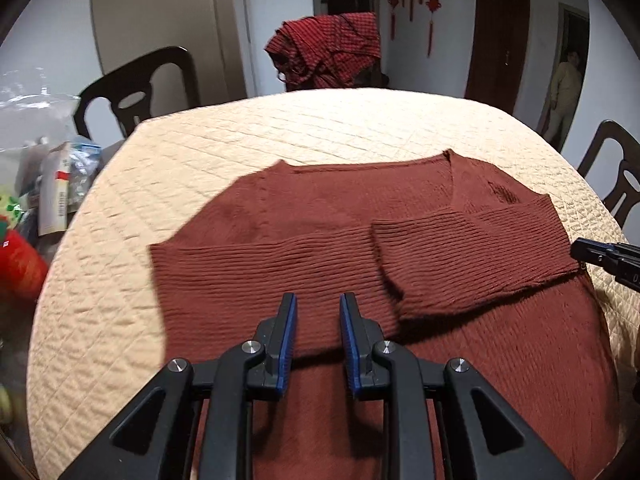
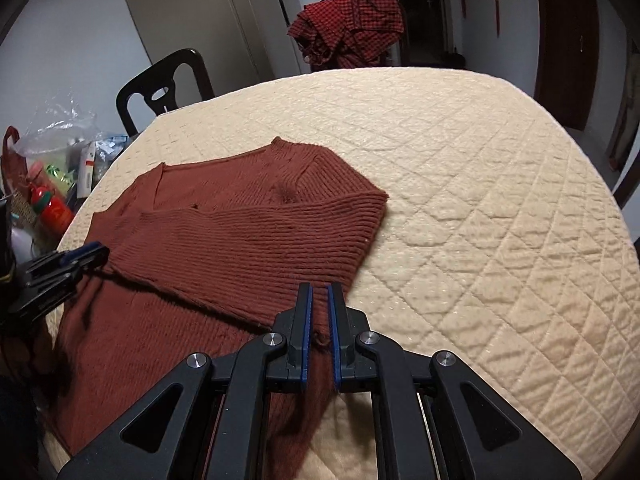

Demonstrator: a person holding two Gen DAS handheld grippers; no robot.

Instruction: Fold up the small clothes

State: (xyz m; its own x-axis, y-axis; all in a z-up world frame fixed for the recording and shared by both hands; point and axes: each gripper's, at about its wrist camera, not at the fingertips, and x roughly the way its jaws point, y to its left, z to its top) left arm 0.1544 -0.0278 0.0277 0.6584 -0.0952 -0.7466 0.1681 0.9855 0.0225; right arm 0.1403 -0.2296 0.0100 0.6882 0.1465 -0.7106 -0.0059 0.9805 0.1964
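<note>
While the sweater (image 1: 360,264) lies flat on the quilted table (image 1: 320,120), both sleeves folded across its chest, I hold my left gripper (image 1: 318,304) over its body, jaws slightly apart and empty. My right gripper (image 2: 319,294) is nearly closed, pinching the sweater's edge, a loose thread between the pads.

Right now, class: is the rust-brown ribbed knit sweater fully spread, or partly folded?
Partly folded: both sleeves of the rust-brown ribbed knit sweater lie crossed over its chest, body still flat.
</note>
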